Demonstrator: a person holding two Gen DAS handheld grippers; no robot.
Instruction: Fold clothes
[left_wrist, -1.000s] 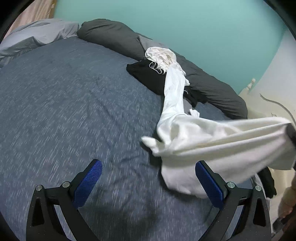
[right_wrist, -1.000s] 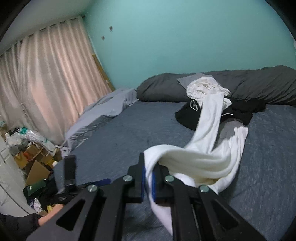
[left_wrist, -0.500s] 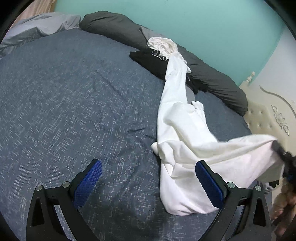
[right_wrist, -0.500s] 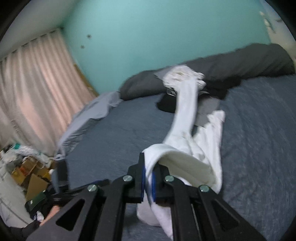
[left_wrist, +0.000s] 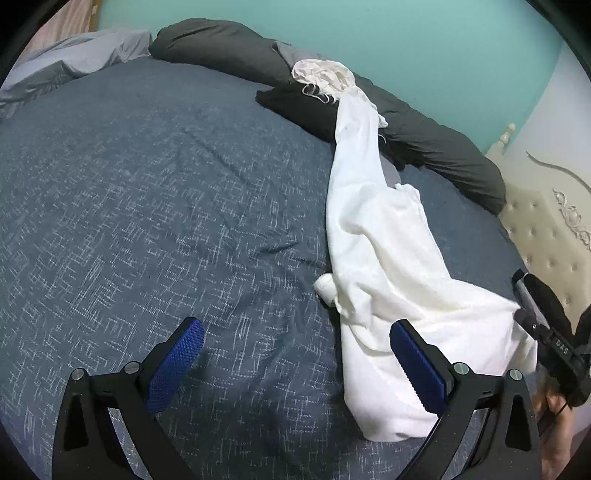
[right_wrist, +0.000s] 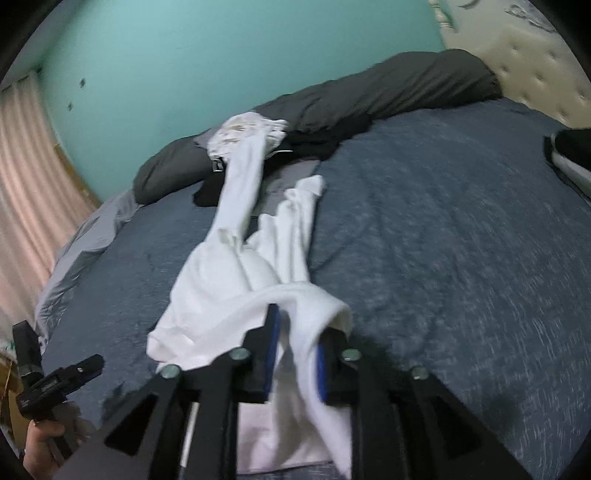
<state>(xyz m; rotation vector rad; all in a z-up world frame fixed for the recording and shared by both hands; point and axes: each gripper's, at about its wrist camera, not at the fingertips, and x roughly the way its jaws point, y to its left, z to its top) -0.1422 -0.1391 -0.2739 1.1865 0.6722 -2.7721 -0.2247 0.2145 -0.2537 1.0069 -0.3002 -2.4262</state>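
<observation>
White garment (left_wrist: 373, 236) strung across bed (left_wrist: 147, 184), right claw (right_wrist: 295, 354) loosening, left claw (left_wrist: 291, 362) agape

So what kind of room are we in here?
Most likely a bedroom. A wide bed with a dark blue cover fills both views, a cream tufted headboard stands at one end, and a pink curtain hangs by the teal wall.

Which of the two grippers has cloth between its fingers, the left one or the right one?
The right gripper: the white garment runs between its fingers. The left gripper is open, with only the bed between its fingers.
</observation>
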